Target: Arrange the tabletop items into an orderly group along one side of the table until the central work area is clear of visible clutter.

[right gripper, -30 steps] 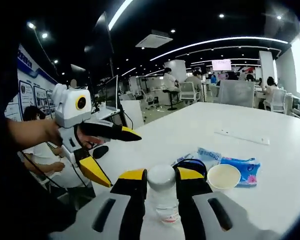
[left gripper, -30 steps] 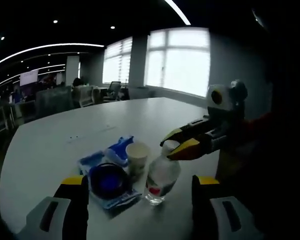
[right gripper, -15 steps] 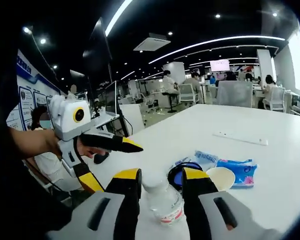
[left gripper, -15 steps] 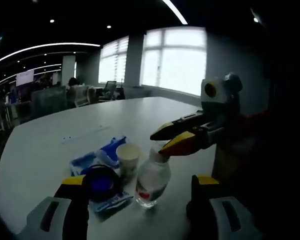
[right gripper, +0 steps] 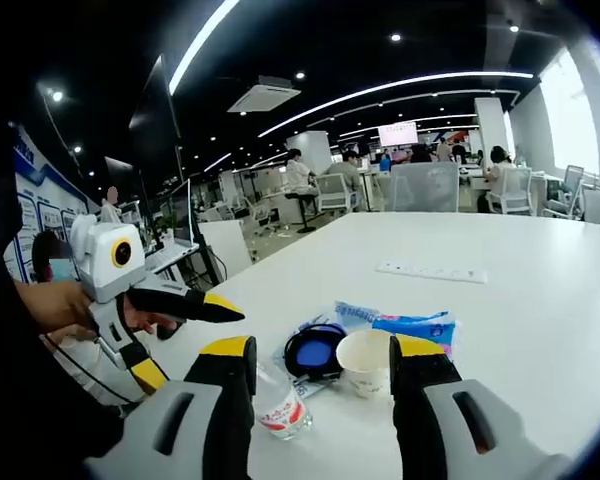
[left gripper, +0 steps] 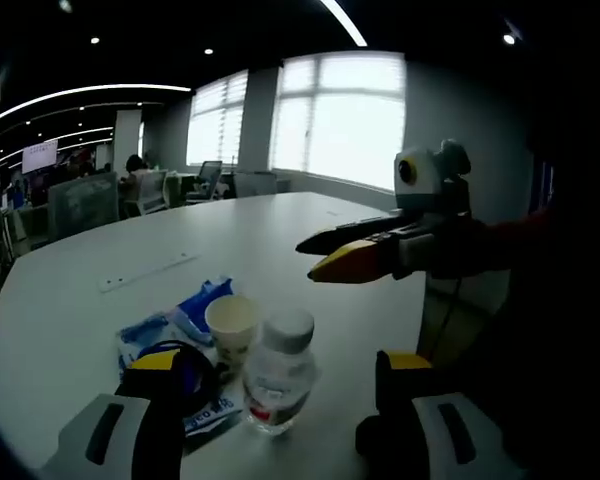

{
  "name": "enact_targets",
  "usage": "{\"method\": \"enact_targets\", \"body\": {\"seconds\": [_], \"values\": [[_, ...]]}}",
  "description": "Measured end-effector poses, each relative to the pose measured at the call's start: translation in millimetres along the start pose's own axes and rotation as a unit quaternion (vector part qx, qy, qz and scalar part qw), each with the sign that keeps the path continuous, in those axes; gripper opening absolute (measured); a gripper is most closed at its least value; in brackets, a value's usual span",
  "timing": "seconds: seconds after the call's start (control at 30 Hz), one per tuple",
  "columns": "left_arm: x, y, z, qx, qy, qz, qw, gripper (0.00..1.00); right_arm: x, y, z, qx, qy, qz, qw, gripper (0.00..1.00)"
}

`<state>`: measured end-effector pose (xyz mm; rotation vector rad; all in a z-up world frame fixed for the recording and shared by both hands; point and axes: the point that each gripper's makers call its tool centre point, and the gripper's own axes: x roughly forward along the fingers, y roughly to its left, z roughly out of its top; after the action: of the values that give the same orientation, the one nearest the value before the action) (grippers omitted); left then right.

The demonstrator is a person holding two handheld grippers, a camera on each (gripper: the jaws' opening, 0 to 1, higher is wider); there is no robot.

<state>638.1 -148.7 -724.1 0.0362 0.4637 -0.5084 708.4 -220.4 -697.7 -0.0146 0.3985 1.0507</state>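
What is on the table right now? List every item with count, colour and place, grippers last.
water bottle: one, clear with white cap and red label, upright at the near table edge beside the cup
paper cup: one, pale, upright, just behind the bottle
round case: one, dark rim with blue centre, lying on the packets
packets: at least two, blue and white, flat behind the cup; exact count unclear
flat strip: one, white, lying alone farther out on the table
table: one, white
left gripper: one, yellow-tipped jaws apart, held off the table edge
right gripper: one, yellow-tipped jaws apart, above the bottle, holding nothing
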Motion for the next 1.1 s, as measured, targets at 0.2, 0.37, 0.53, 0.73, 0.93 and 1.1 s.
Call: {"method": "enact_targets", "body": {"seconds": [0.2, 0.37, 0.53, 0.73, 0.93, 1.1], "values": [[12, -10.5, 2.4, -0.001, 0.013, 0.010, 0.9999, 0.70, -10, -19, -8.9, 0.005, 0.007, -0.025, 0.9997, 0.57], [17, -7.8, 8.1, -0.034, 0.005, 0.042, 0.9985, 0.59, -20, -40, -20.7, 0.018, 0.012, -0.057, 0.9981, 0.57], [18, -3.6, 12.9, -0.068, -0.011, 0.062, 0.9957, 0.44, -29, -56, -33.7, 0.034, 0.017, -0.083, 0.9958, 0.56], [26, -2.4, 12.0, -0.060, -0.001, 0.072, 0.9956, 0.36, -37, -70, -46.2, 0.049, 0.023, -0.103, 0.9932, 0.54], [29, -0.4, 8.8, -0.048, 0.008, 0.086, 0.9951, 0.28, -43, -82, -55.8, 0.061, 0.026, -0.119, 0.9907, 0.53], [30, -2.6, 6.5, -0.029, 0.015, 0.094, 0.9951, 0.24, -47, -86, -63.6, 0.068, 0.030, -0.126, 0.9893, 0.52]]}}
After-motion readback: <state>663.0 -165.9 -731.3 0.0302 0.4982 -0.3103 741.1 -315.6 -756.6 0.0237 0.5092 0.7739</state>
